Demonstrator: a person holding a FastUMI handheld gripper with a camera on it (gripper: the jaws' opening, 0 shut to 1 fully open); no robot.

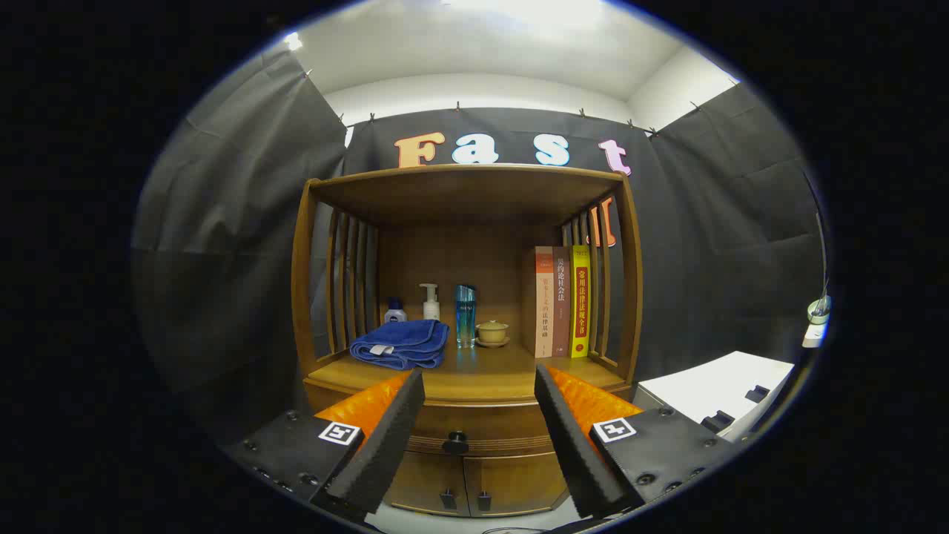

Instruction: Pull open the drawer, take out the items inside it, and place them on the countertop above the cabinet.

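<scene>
Tongs (474, 423) spread wide w/ nothing between, drawer knob (455, 443) straight ahead & slightly low, centred btwn fingers, drawer (474, 426) shut below worktop (482, 371).

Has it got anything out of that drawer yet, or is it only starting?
Only starting. The drawer looks fully closed, its dark knob untouched. The tongs are open and empty, with the knob between the fingers but farther ahead. Left: gripping the knob, pulling the drawer open, and lifting its contents onto the countertop.
</scene>
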